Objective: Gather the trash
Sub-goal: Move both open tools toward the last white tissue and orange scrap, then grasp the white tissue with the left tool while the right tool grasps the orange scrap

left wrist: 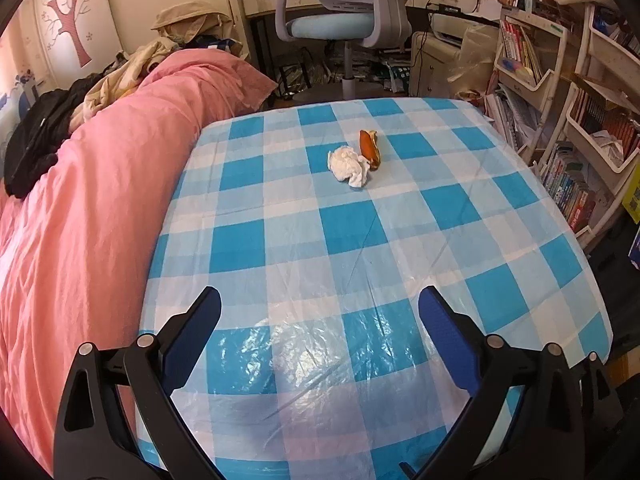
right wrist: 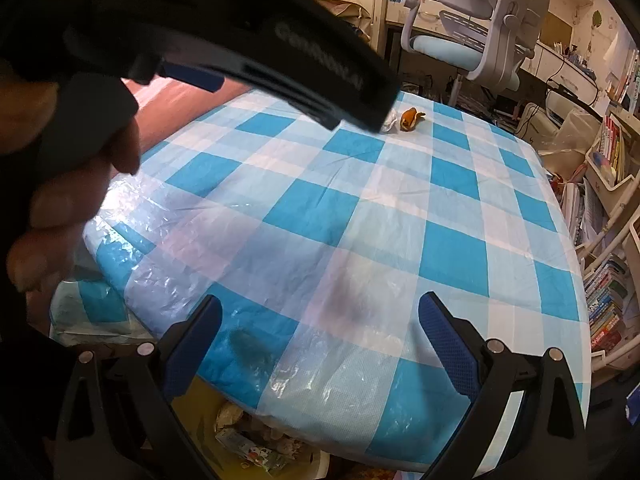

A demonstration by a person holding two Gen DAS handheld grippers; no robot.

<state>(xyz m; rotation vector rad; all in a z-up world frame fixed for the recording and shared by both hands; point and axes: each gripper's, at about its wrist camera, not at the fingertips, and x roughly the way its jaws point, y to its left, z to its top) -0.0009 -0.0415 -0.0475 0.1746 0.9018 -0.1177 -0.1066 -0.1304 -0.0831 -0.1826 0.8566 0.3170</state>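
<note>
A crumpled white tissue (left wrist: pixel 349 166) lies on the blue checked tablecloth (left wrist: pixel 360 240), touching an orange-brown peel (left wrist: pixel 369 144) just behind it. My left gripper (left wrist: pixel 320 312) is open and empty, hovering over the near part of the table, well short of the trash. My right gripper (right wrist: pixel 320 320) is open and empty over the table's near edge. In the right wrist view the peel (right wrist: pixel 412 118) shows far off, and the tissue (right wrist: pixel 390 122) is mostly hidden behind the left gripper's black body (right wrist: pixel 240 40) and the hand holding it.
A yellow bin with trash (right wrist: pixel 248 440) sits below the table's near edge. A pink duvet on a bed (left wrist: pixel 80 220) lies left of the table. A desk chair (left wrist: pixel 340 8) stands beyond it, and bookshelves (left wrist: pixel 580 120) crowd the right side.
</note>
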